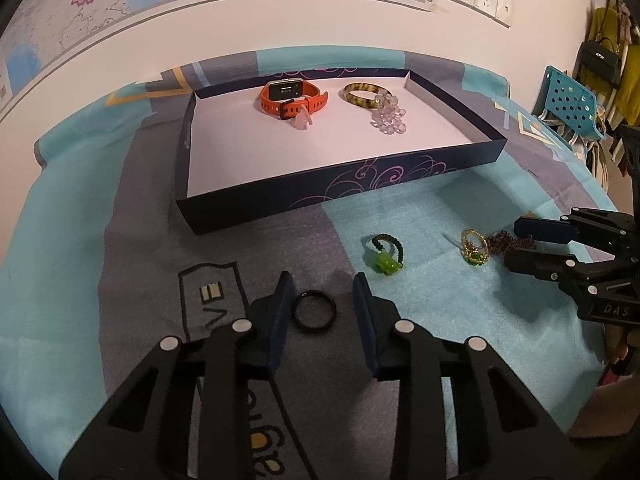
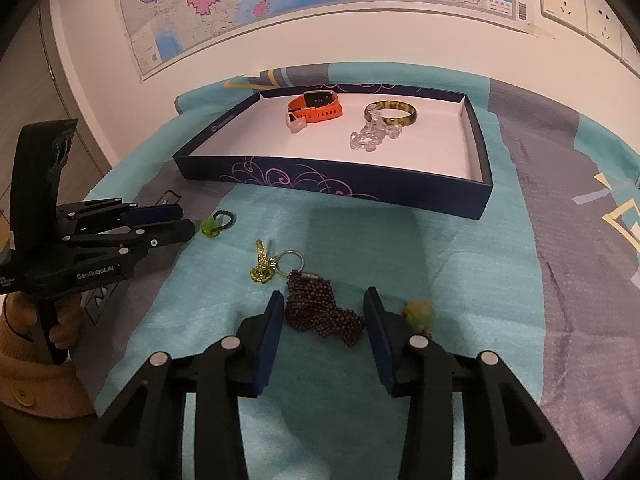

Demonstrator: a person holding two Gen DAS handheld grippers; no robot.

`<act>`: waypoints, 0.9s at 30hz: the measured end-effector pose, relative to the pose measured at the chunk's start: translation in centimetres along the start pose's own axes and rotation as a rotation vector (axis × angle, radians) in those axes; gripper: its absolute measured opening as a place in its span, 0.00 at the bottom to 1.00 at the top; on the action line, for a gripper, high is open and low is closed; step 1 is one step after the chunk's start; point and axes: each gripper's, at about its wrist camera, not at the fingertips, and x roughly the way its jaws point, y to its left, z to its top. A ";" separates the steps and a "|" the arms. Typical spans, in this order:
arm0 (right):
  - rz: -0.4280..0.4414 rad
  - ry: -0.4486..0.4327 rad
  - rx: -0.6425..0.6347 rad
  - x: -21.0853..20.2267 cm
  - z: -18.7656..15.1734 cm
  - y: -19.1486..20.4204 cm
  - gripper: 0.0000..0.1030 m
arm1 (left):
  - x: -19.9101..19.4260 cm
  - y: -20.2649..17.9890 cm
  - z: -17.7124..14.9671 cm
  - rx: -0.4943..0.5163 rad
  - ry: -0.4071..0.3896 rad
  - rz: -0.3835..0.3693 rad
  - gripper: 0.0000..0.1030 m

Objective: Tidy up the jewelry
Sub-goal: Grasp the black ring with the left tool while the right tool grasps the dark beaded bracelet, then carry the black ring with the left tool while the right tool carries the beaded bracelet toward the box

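Your left gripper (image 1: 322,294) brackets the black ring (image 1: 315,311), jaws partly open, left pad beside its rim, right pad clear; it lies flat near the left pad. Your right gripper (image 2: 322,312), also partly open, straddles the purple bead chain (image 2: 320,312), untouched.

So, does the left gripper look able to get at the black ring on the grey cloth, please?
Probably yes: the black ring lies flat between the left gripper fingers, beside one of them, with nothing over it; the green bead charm lies clear of it.
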 end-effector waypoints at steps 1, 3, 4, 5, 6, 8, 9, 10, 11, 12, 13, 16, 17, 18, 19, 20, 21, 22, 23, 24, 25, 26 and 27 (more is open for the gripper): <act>-0.003 0.000 -0.004 0.0 0.0 0.1 0.38 | -0.1 0.0 0.0 0.001 0.000 0.000 0.29; -0.013 -0.001 -0.009 0.0 0.0 0.1 0.35 | -0.1 -0.1 -0.1 0.010 0.001 0.003 0.30; -0.016 -0.002 -0.010 0.0 0.0 0.1 0.34 | -0.2 -0.2 -0.2 0.015 0.002 0.006 0.30; -0.014 -0.002 -0.010 0.0 0.0 0.0 0.32 | -0.2 -0.3 -0.2 0.018 0.002 0.007 0.30; -0.013 -0.002 -0.008 0.0 -0.1 -0.1 0.32 | -0.2 -0.3 -0.3 0.022 0.005 0.009 0.31; -0.011 -0.002 -0.002 0.0 -0.1 -0.2 0.30 | -0.3 -0.4 -0.4 0.024 0.006 0.011 0.31; -0.013 -0.003 0.000 0.0 -0.1 -0.2 0.27 | -0.3 -0.3 -0.4 0.022 0.006 0.011 0.31; -0.014 -0.003 0.001 0.0 -0.1 -0.3 0.26 | -0.3 -0.3 -0.4 0.018 0.007 0.009 0.31; -0.014 -0.002 0.002 0.0 -0.1 -0.3 0.22 | -0.4 -0.3 -0.4 0.018 0.007 0.013 0.30; -0.015 -0.002 0.003 -0.1 -0.1 -0.4 0.19 | -0.3 -0.3 -0.5 0.019 0.007 0.019 0.29; -0.014 0.000 0.006 -0.1 -0.2 -0.4 0.18 | -0.4 -0.4 -0.5 0.021 0.007 0.022 0.28; -0.006 0.002 0.016 -0.2 -0.2 -0.7 0.12 | -0.4 -0.3 -0.6 0.016 0.005 0.019 0.22; 0.003 0.002 0.024 -0.2 -0.2 -0.8 0.11 | -0.5 -0.2 -0.6 0.006 0.006 0.014 0.22; 0.012 -0.001 0.035 -0.3 -0.1 -1.0 0.11 | -0.5 -0.1 -0.6 0.000 0.005 0.010 0.22; 0.023 -0.004 0.046 -0.4 -0.1 -1.1 0.11 | -0.5 0.0 -0.6 -0.003 0.004 0.010 0.22; 0.029 -0.009 0.052 -0.6 -0.1 -1.3 0.11 | -0.6 0.0 -0.6 -0.004 0.003 0.012 0.22; 0.028 -0.014 0.054 -0.8 0.0 -1.3 0.11 | -0.6 0.0 -0.6 -0.004 0.001 0.014 0.22; 0.032 -0.026 0.055 -1.1 0.0 -1.3 0.11 | -0.7 -0.1 -0.6 -0.004 -0.001 0.015 0.22; 0.038 -0.033 0.056 -1.3 0.1 -1.3 0.11 | -0.8 -0.1 -0.6 -0.004 -0.003 0.014 0.22; 0.043 -0.042 0.057 -1.5 0.2 -1.3 0.11 | -0.8 -0.1 -0.6 -0.004 -0.005 0.014 0.22; 0.043 -0.050 0.057 -1.8 0.4 -1.3 0.10 | -0.9 -0.1 -0.5 -0.004 -0.008 0.012 0.22; 0.047 -0.059 0.056 -2.0 0.5 -1.3 0.10 | -1.0 -0.1 -0.5 -0.005 -0.012 0.008 0.22; 0.050 -0.065 0.056 -2.2 0.6 -1.3 0.10 | -1.1 -0.1 -0.5 -0.005 -0.015 0.006 0.22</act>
